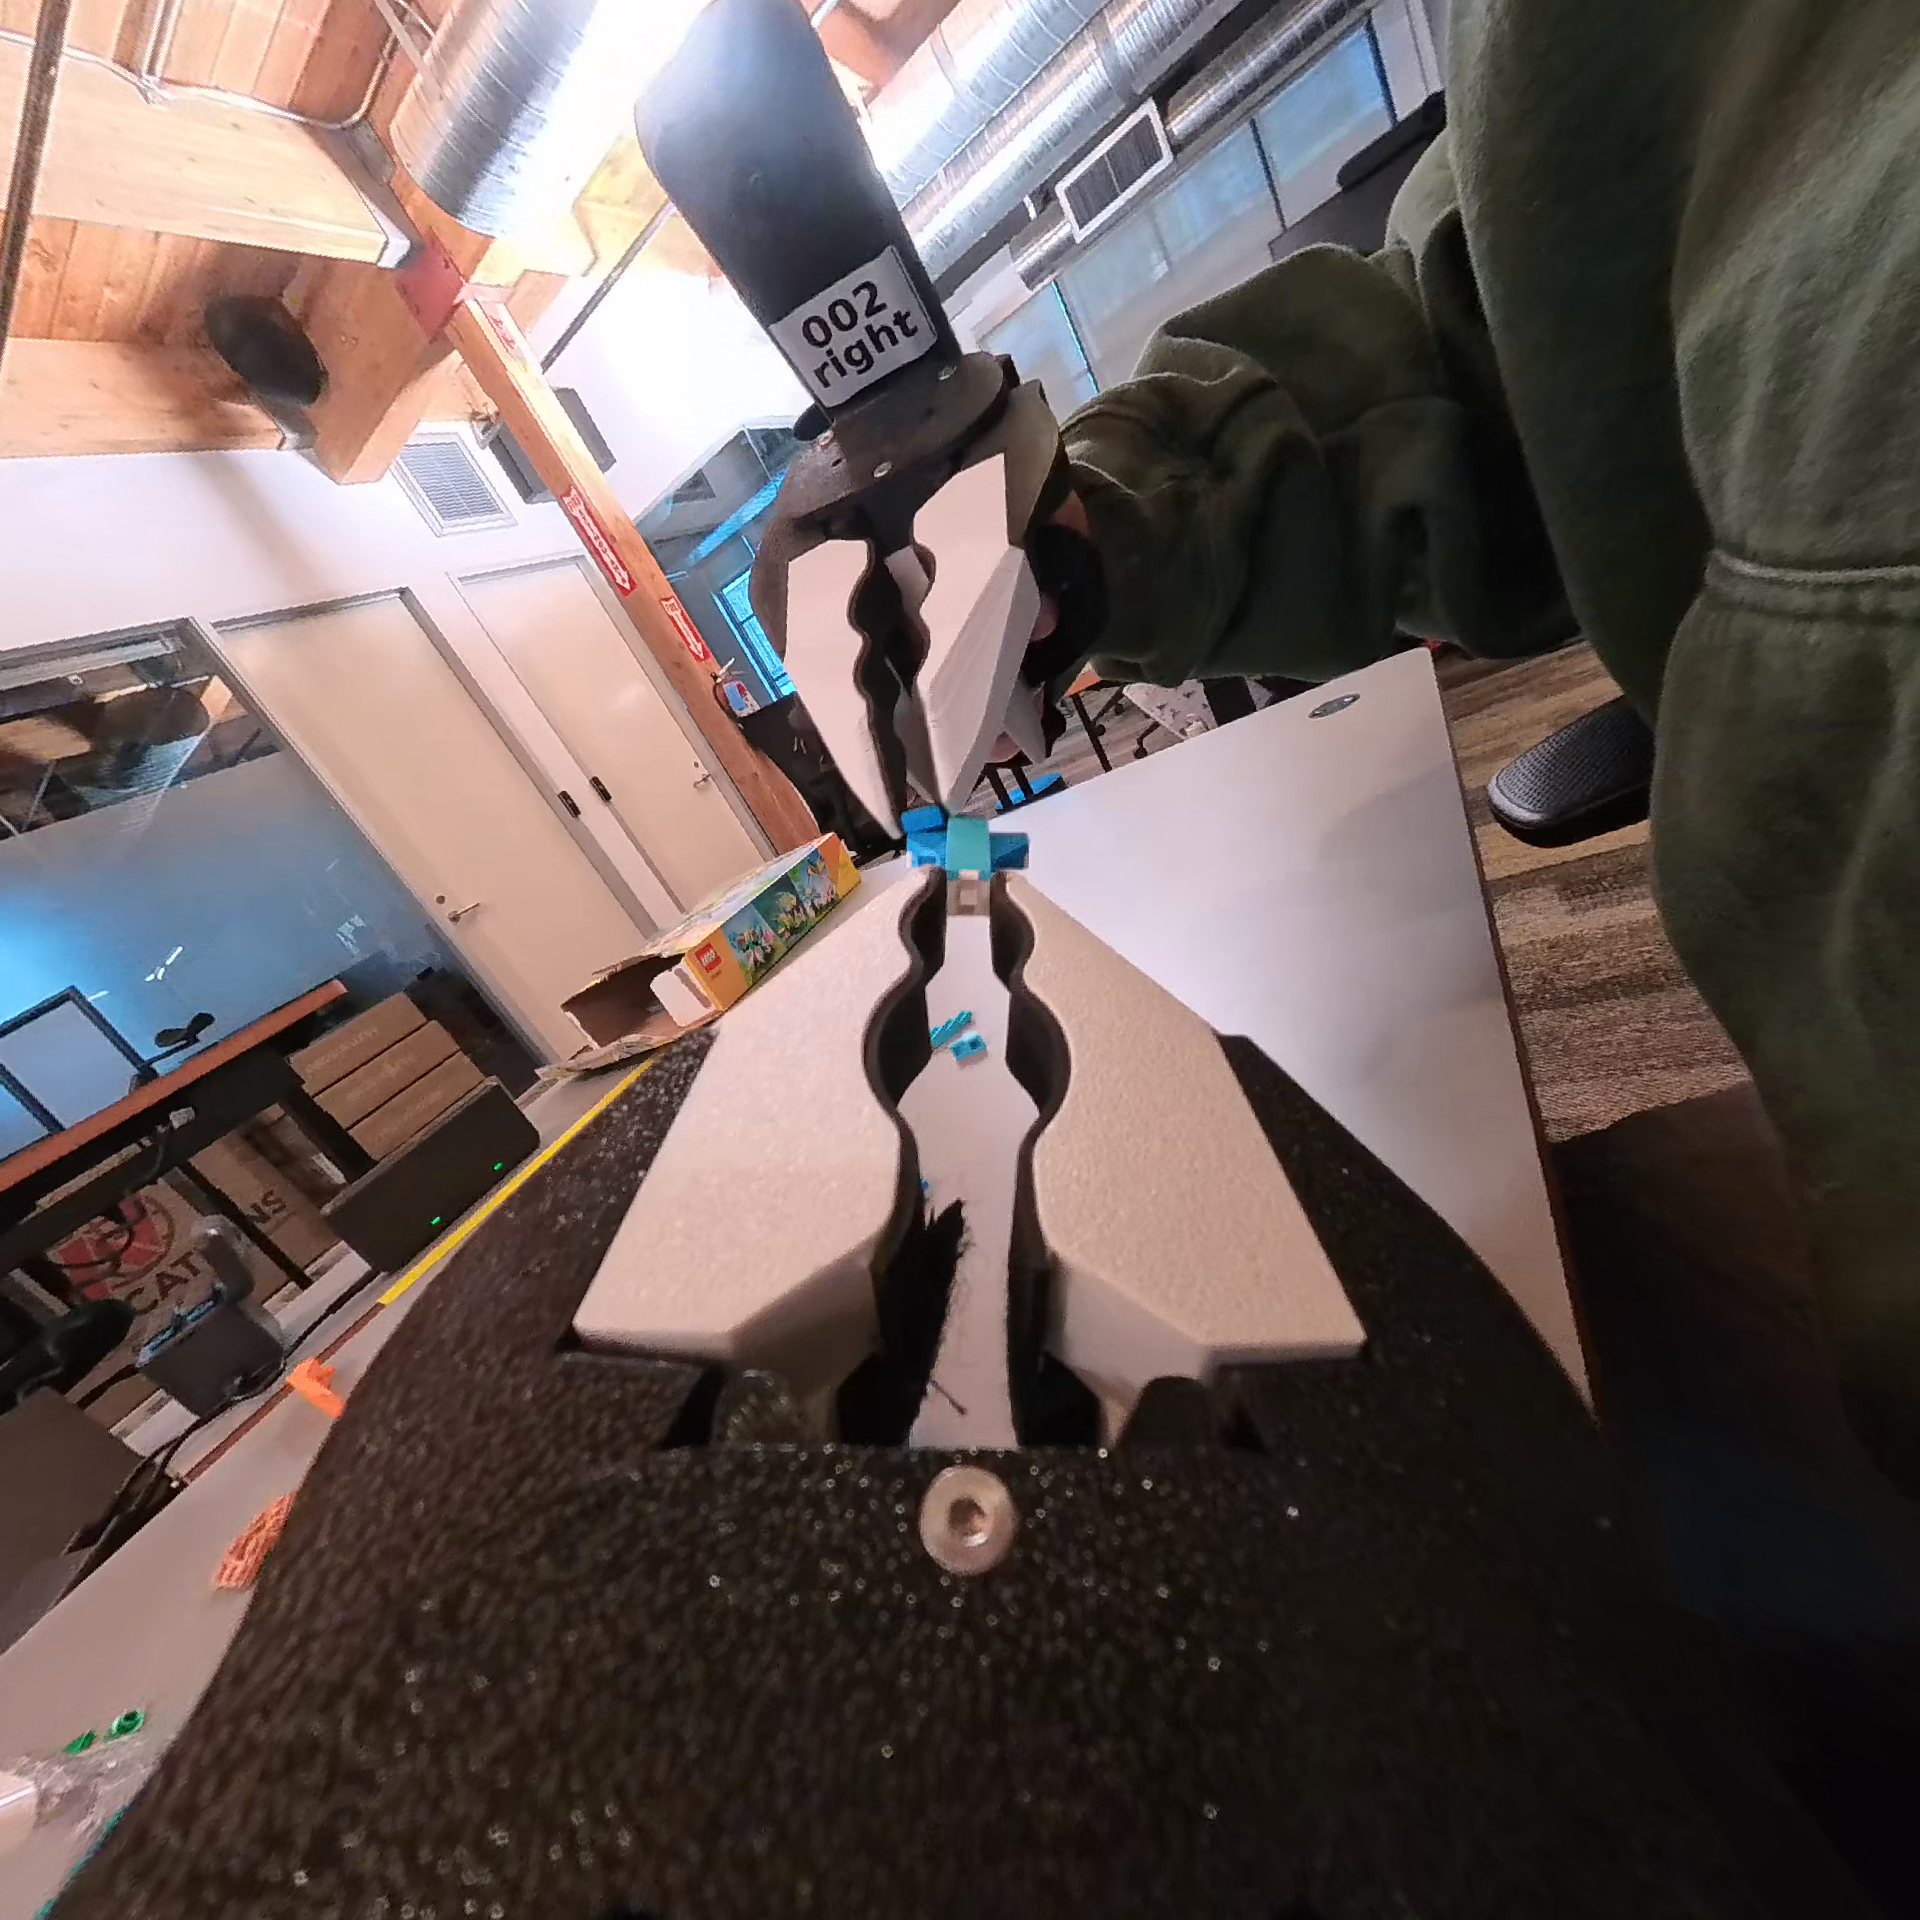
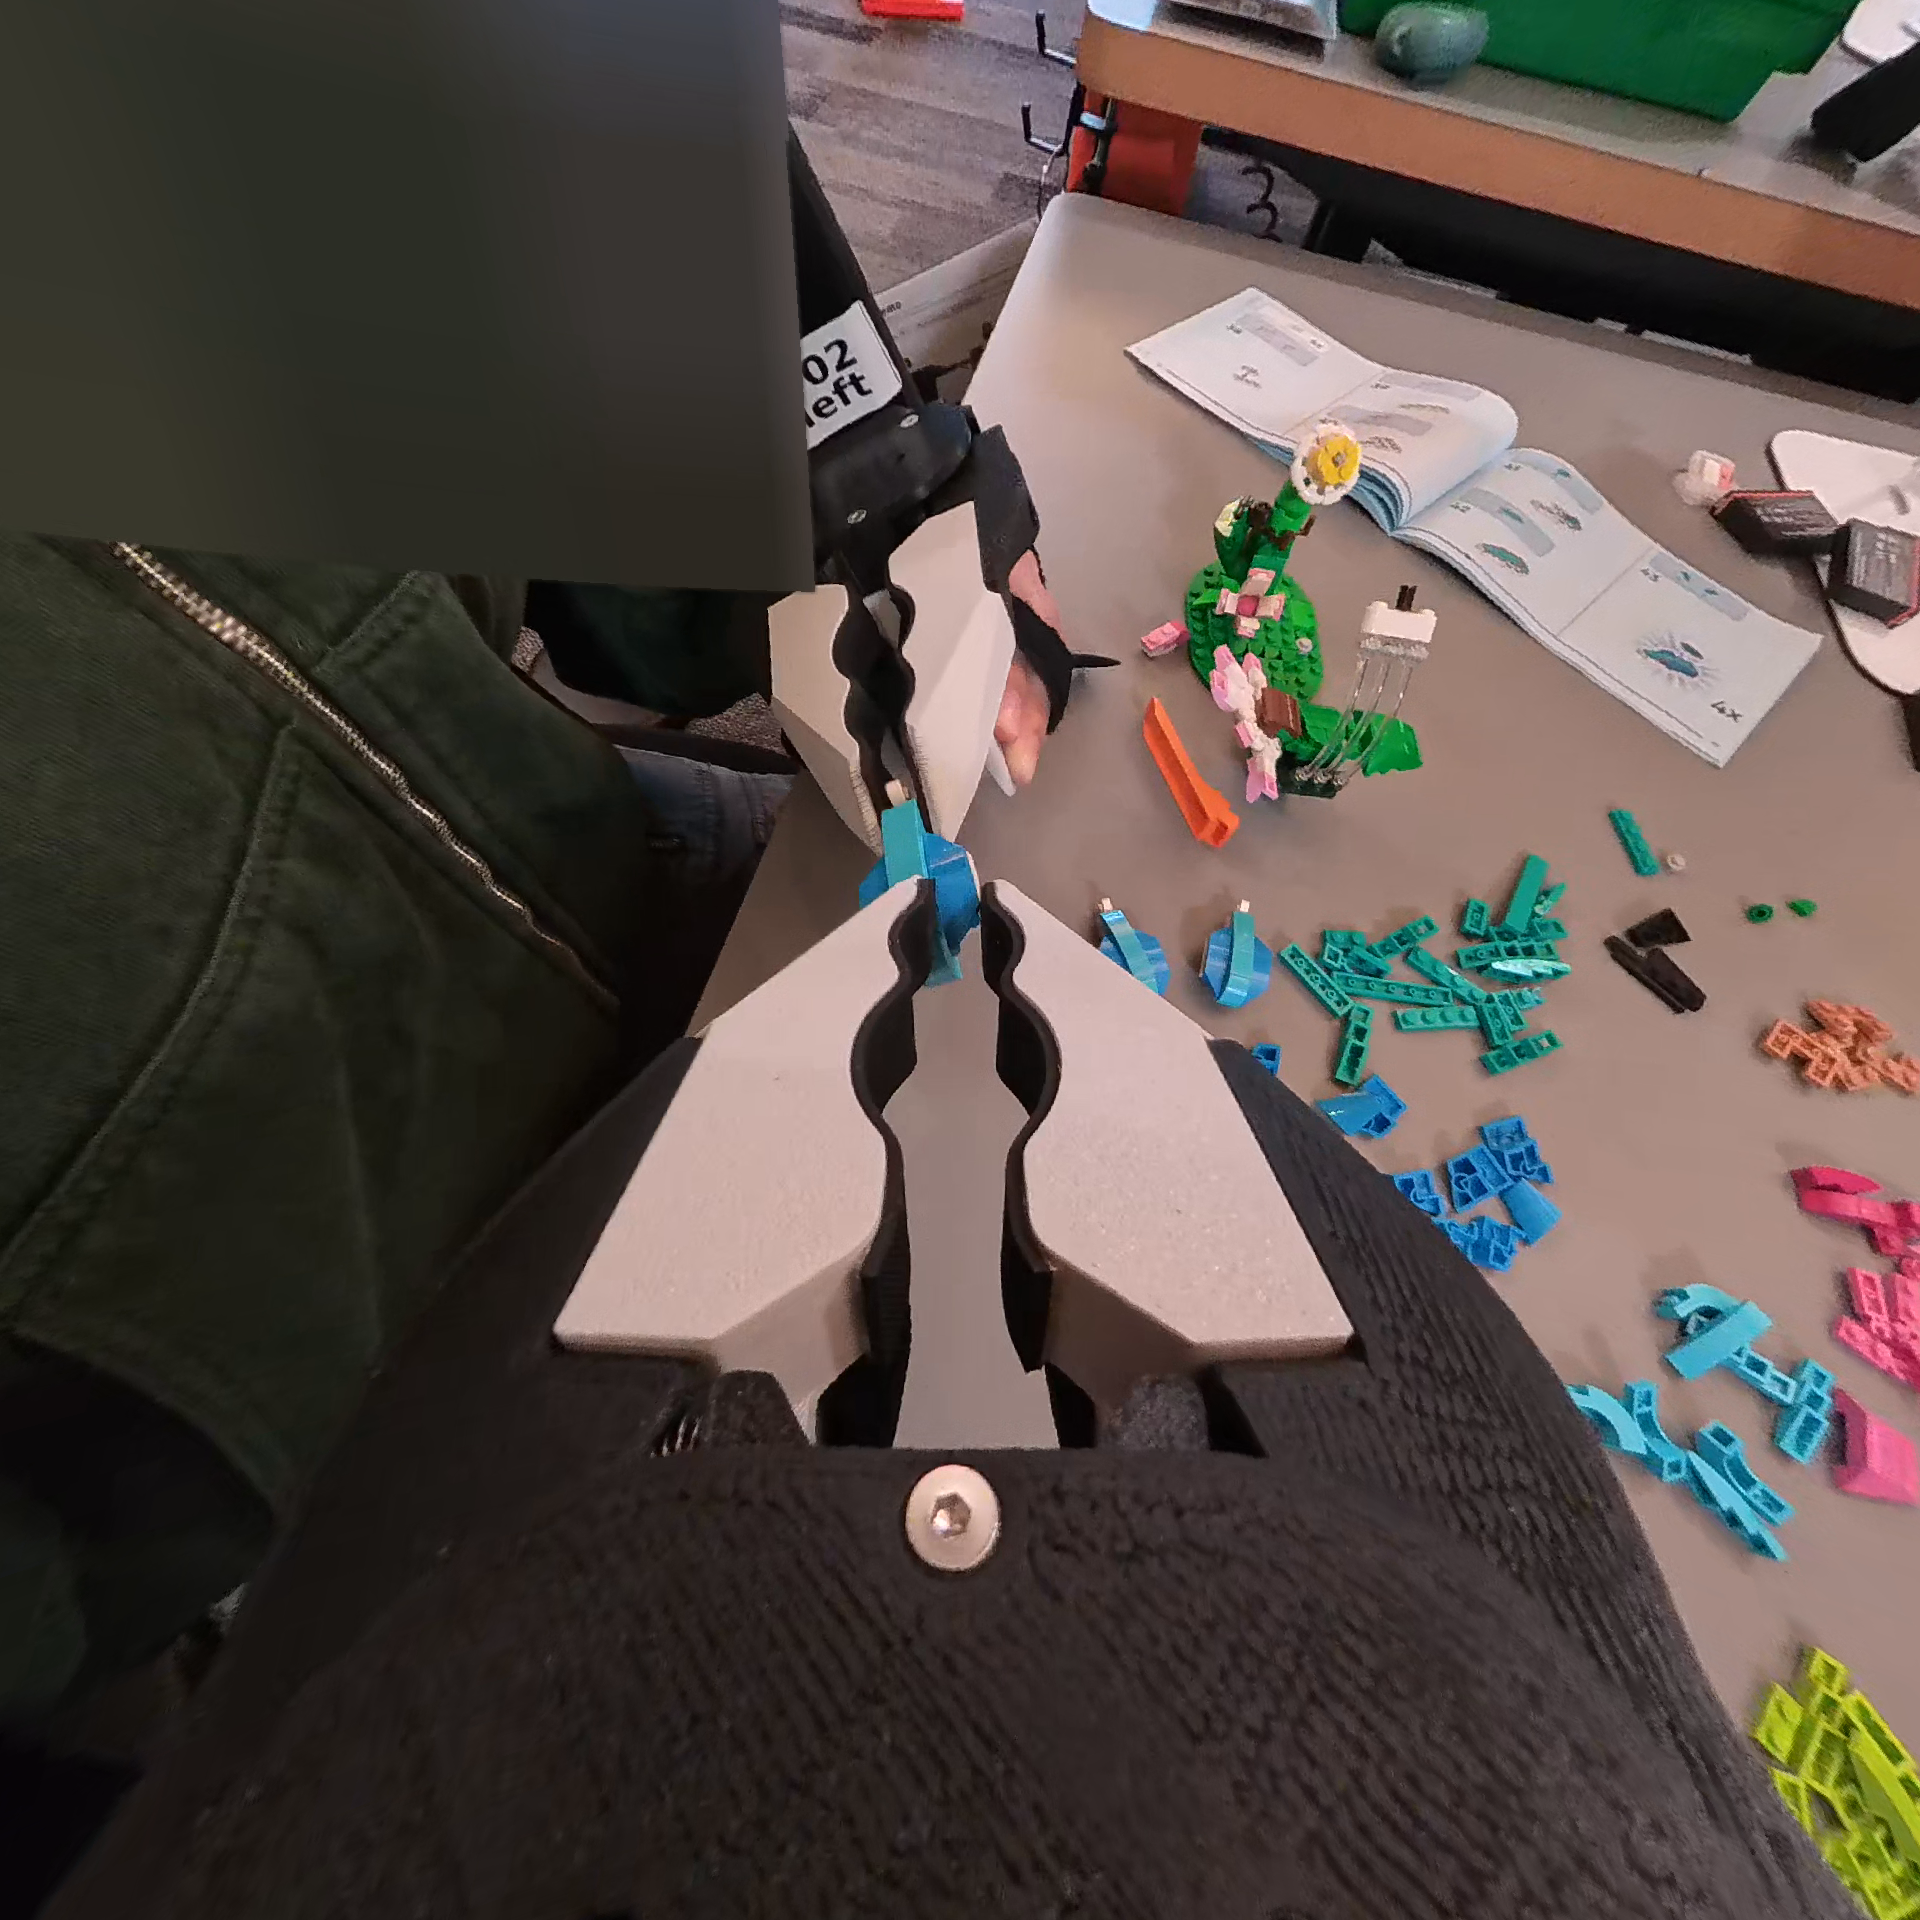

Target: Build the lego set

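Left gripper (image 1: 961,883), filling the lower frame of its wrist view, is clamped by its tips on the pale peg end of a small blue sub-assembly (image 1: 964,847). Right gripper (image 2: 951,914), centre of its own view, is closed on the blue rounded end of the same piece (image 2: 935,883). The piece hangs between the two tip pairs, held off the table (image 2: 1091,499) near its left edge.

Largest to smallest, right wrist view:
- Table, grey, right half of frame.
- Person in a green jacket (image 2: 260,935), left half.
- Instruction booklet (image 2: 1455,499), open, upper right.
- Finished green flower model (image 2: 1278,613), upper centre-right, upright. A clear-and-white stand (image 2: 1382,665) sits on its right side; contact not clear.
- Loose brick piles by colour: teal (image 2: 1455,987), blue (image 2: 1486,1195), light blue (image 2: 1714,1403), pink (image 2: 1870,1299), lime (image 2: 1839,1787), tan (image 2: 1839,1049), black (image 2: 1652,956).
- Orange separator tool (image 2: 1184,774), just left of the model.
- Two blue sub-assemblies (image 2: 1184,951), centre, that look like the held one.

Left wrist view: open set box (image 1: 727,945), centre left.

Progress, judged: flower part done; two repeat blue units built and a third in hand, likely being pressed together. Large unsorted piles remain, so the build looks well short of complete.
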Demonstrator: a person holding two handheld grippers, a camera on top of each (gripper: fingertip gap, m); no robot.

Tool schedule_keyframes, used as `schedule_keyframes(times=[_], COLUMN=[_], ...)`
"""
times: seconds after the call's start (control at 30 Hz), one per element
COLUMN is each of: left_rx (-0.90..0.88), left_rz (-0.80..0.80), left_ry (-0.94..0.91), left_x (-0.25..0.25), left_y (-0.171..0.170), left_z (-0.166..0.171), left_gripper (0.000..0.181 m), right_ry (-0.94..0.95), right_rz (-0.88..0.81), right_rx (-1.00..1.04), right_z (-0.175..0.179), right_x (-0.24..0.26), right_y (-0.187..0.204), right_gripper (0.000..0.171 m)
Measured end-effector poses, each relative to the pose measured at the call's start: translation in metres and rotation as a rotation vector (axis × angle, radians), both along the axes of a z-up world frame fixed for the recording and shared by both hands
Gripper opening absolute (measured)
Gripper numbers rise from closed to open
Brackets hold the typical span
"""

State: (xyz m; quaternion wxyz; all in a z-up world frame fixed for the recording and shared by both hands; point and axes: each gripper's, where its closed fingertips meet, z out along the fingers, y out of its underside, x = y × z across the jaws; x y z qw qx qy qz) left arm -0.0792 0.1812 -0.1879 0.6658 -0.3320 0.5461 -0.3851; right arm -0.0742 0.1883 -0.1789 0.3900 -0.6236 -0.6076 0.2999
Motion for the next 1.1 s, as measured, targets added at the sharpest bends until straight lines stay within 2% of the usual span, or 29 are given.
schedule_keyframes(times=[0.5, 0.63, 0.77, 0.93, 1.1], left_rx=[0.015, 0.002, -0.037, -0.044, -0.029], left_rz=[-0.008, 0.073, 0.197, 0.282, 0.357], left_ry=[-0.015, 0.009, 0.021, 0.021, -0.012], left_x=[-0.001, -0.004, -0.016, -0.031, -0.052], left_y=[-0.005, 0.014, 0.046, 0.069, 0.087], left_z=[0.006, 0.003, 0.003, 0.008, 0.029], left_gripper=[0.006, 0.006, 0.006, 0.005, 0.006], right_ry=[-0.016, -0.013, -0.038, -0.022, -0.076], right_rz=[0.008, -0.049, -0.189, -0.344, -0.369], right_rx=[-0.007, -0.002, -0.085, -0.164, -0.115], right_z=[0.006, 0.002, -0.038, -0.09, -0.113], right_x=[0.0, 0.012, 0.038, 0.052, 0.038], right_y=[-0.004, 0.006, 0.028, 0.048, 0.065], right_gripper=[0.01, 0.014, 0.017, 0.018, 0.019])
